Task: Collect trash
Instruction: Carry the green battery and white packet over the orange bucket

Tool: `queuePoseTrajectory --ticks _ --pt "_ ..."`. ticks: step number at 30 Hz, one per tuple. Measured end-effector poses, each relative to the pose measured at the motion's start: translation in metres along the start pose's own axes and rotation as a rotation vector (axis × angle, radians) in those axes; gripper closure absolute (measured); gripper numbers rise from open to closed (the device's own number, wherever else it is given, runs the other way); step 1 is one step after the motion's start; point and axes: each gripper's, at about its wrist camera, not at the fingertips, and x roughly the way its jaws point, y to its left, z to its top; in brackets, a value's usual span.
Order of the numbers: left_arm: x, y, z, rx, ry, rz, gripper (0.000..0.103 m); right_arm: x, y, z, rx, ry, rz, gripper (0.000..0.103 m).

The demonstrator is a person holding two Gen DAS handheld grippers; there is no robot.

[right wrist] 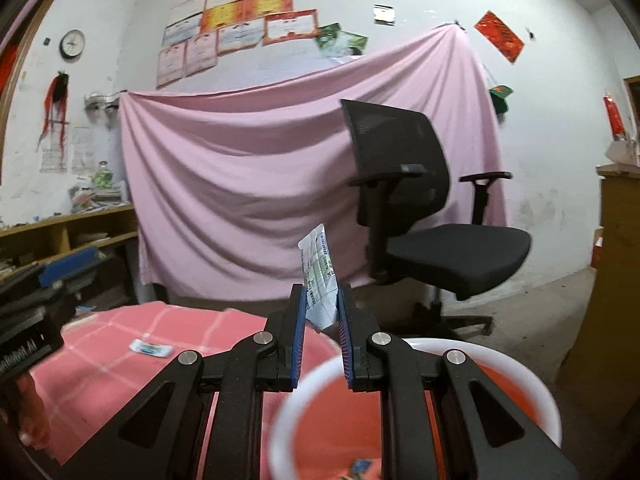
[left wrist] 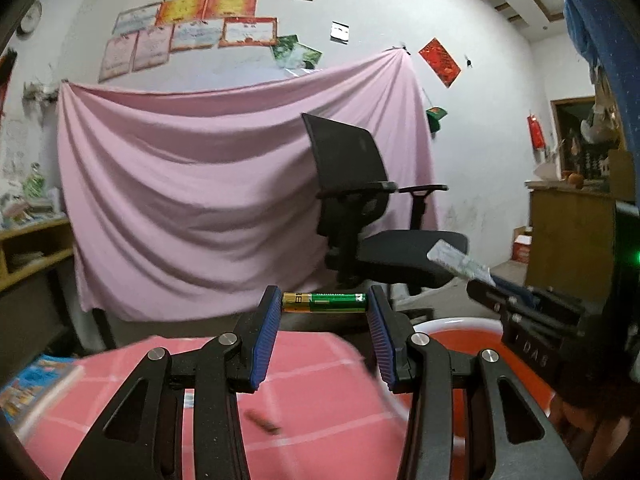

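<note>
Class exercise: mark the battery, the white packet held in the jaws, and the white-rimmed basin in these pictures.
battery (left wrist: 325,302): left wrist view, on its green label, mid-length.
white packet (right wrist: 320,280): right wrist view, on the printed face above the pads.
basin (right wrist: 516,364): right wrist view, on its white rim, right side.

Home room: certificates (right wrist: 240,20) on wall, pink sheet (right wrist: 280,160) hung, office chair (right wrist: 420,208), cluttered shelf (right wrist: 60,232).

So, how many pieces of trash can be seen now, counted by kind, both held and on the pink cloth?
Battery, held in the left claw: 1
Sachet, held in the right claw: 1
Small wrapper on the cloth: 1
Small brown piece, blurred, on the cloth: 1
Total: 4
</note>
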Motion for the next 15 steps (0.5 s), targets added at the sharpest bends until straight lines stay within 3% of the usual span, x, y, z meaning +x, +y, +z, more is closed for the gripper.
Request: queuePoseTrajectory --ticks 7,15 --pt "0.029 -0.048 0.003 0.038 0.086 -0.063 0.065 -0.013 -0.047 -0.006 0.054 0.025 -0.061 0.089" --pt "0.062 -0.080 -0.001 0.038 0.243 -0.157 0.065 -0.015 -0.082 -0.009 0.153 0.077 -0.088 0.089"
